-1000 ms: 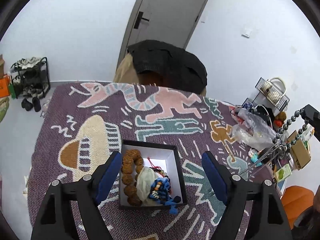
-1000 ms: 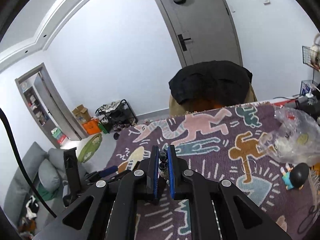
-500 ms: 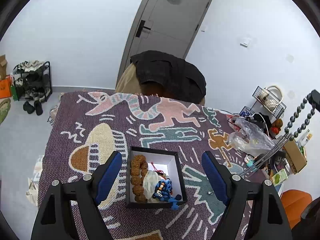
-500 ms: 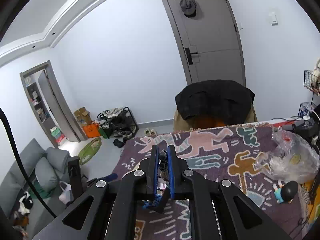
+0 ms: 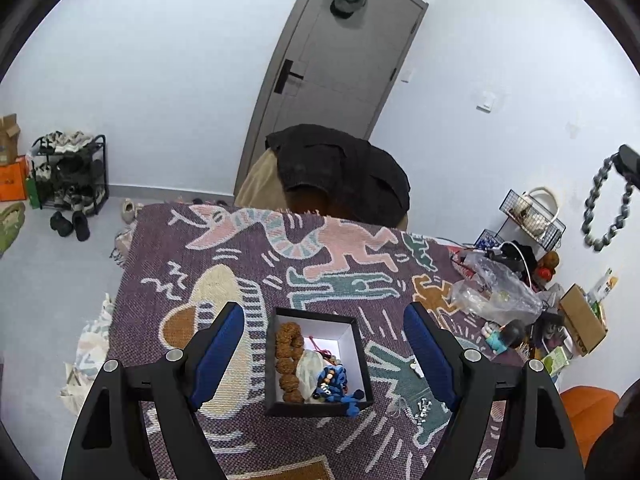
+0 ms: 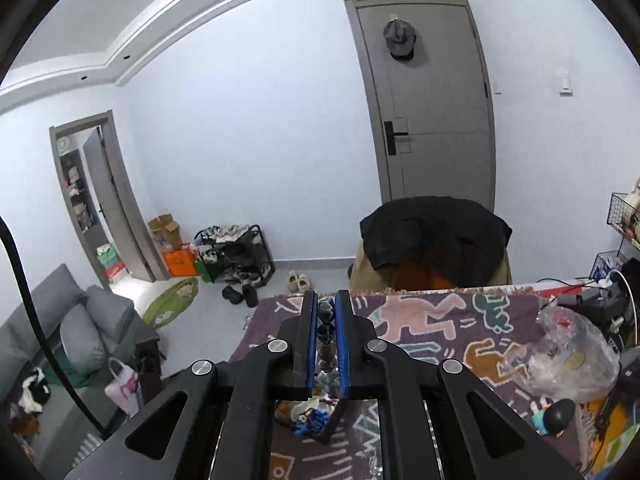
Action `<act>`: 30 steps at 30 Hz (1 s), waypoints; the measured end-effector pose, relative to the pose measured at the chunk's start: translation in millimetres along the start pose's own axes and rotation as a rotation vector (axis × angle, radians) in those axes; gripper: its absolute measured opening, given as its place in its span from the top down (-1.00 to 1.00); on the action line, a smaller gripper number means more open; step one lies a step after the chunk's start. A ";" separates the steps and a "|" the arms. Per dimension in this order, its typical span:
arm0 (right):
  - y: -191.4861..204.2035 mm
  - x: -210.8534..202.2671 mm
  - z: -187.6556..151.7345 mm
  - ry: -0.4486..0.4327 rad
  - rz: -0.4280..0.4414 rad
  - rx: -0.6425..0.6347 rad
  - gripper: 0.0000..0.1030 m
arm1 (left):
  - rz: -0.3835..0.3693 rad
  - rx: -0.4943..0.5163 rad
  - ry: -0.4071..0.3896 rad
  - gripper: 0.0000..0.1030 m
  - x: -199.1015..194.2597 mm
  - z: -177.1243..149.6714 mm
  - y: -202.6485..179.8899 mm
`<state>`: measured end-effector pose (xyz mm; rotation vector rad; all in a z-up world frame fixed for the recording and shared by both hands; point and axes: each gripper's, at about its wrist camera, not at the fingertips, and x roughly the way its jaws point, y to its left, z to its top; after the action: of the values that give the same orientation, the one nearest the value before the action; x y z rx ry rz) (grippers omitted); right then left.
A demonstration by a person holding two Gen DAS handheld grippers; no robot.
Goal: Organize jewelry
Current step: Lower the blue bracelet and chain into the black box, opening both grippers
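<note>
A black box with a white inside [image 5: 352, 330] sits on the patterned purple cloth [image 5: 248, 252], holding a brown bead bracelet [image 5: 289, 356], a pale pouch [image 5: 308, 370] and blue beaded jewelry [image 5: 334, 382]. My left gripper [image 5: 323, 354] is open, high above the box, with a finger on each side of it. My right gripper [image 6: 327, 312] is shut on a dark grey bead bracelet [image 6: 326, 334]; in the left wrist view the bracelet [image 5: 600, 208] hangs as a loop at the far right. The box [image 6: 310, 416] shows below the right fingers.
A crumpled plastic bag [image 5: 496, 292], a small figurine [image 5: 504, 338] and cluttered boxes lie at the cloth's right edge. Small silver pieces [image 5: 420, 406] lie on the cloth right of the box. A chair with a black jacket [image 5: 340, 172] stands behind the table.
Both grippers have risen well above the table, so the box looks smaller. The right gripper has lifted the grey bracelet clear; it now hangs as a free loop.
</note>
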<state>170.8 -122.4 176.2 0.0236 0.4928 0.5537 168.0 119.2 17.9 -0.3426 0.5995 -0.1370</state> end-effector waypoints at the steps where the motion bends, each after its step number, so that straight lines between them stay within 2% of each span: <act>1: 3.0 6.5 -1.4 0.011 0.002 -0.004 0.81 | 0.003 -0.002 -0.004 -0.60 -2.2 0.5 1.8; 10: 12.4 78.9 -31.9 0.144 0.037 0.013 0.81 | 0.041 -0.021 -0.021 -0.60 -16.3 0.3 26.6; 24: 22.3 190.2 -91.0 0.386 0.039 0.043 0.80 | 0.092 -0.097 -0.011 -0.60 -21.0 -6.8 76.7; 25: 21.6 195.6 -95.7 0.418 0.056 0.052 0.74 | 0.093 -0.100 -0.009 -0.60 -21.0 -7.6 77.6; 27: 19.5 196.1 -98.6 0.433 0.076 0.065 0.33 | 0.090 -0.099 -0.004 -0.60 -19.0 -8.1 76.5; 28: 16.2 191.0 -99.6 0.420 0.073 0.065 -0.02 | 0.088 -0.096 -0.002 -0.60 -17.9 -8.4 74.6; 29: 14.0 185.3 -99.4 0.402 0.063 0.061 -0.21 | 0.086 -0.092 0.000 -0.60 -17.0 -8.6 73.0; 30: 10.4 178.2 -99.1 0.384 0.048 0.057 -0.23 | 0.082 -0.086 0.002 -0.61 -15.0 -9.0 69.7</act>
<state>252.0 -33.5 11.4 -0.0173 0.8837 0.5941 152.5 185.2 -5.8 -0.4005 0.6220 -0.0326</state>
